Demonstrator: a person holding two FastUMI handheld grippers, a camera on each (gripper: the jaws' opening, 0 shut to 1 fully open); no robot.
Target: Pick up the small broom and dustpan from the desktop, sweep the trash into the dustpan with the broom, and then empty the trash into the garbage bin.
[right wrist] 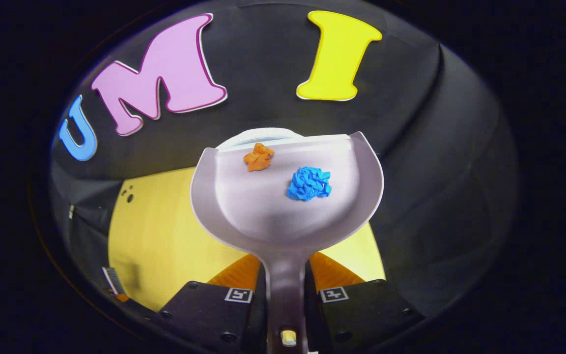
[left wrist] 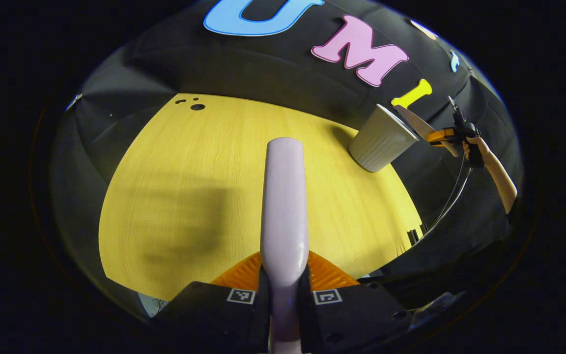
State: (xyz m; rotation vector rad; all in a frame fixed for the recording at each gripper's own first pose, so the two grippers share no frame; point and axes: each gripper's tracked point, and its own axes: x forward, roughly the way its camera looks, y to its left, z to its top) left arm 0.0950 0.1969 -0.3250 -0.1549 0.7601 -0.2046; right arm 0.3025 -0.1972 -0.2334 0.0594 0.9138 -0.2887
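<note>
In the left gripper view my left gripper [left wrist: 284, 290] is closed on the broom [left wrist: 284, 206]; both fingers press against its pale handle, which runs straight up the middle of the view above the yellow desk [left wrist: 175, 196]. The handle sits upright between the jaws, and I cannot see the bristle end.

Far off at the right of that view, a hand [left wrist: 474, 147] on an outstretched bare forearm holds my right gripper [left wrist: 442, 136] up level with the rim of the bin [left wrist: 381, 140]. The bin is a pale ribbed cup standing at the desk's far right edge, and it looks tilted through the fisheye. A pale blade, the dustpan [left wrist: 418, 125], reaches from that gripper over the bin's rim.

In the right gripper view my right gripper [right wrist: 285, 295] is clamped on the dustpan's [right wrist: 263, 211] handle, both fingers tight on the narrow neck. The pan spreads out ahead of it, and its front lip lies over the bin's round rim [right wrist: 263, 133], which peeks out just behind it. Two bits of trash lie in the pan: an orange wad [right wrist: 259, 157] near the front lip and a blue wad [right wrist: 309, 184] just beside it, closer to me. The two are apart, not touching. Whether the pan touches the bin, I cannot tell.
</note>
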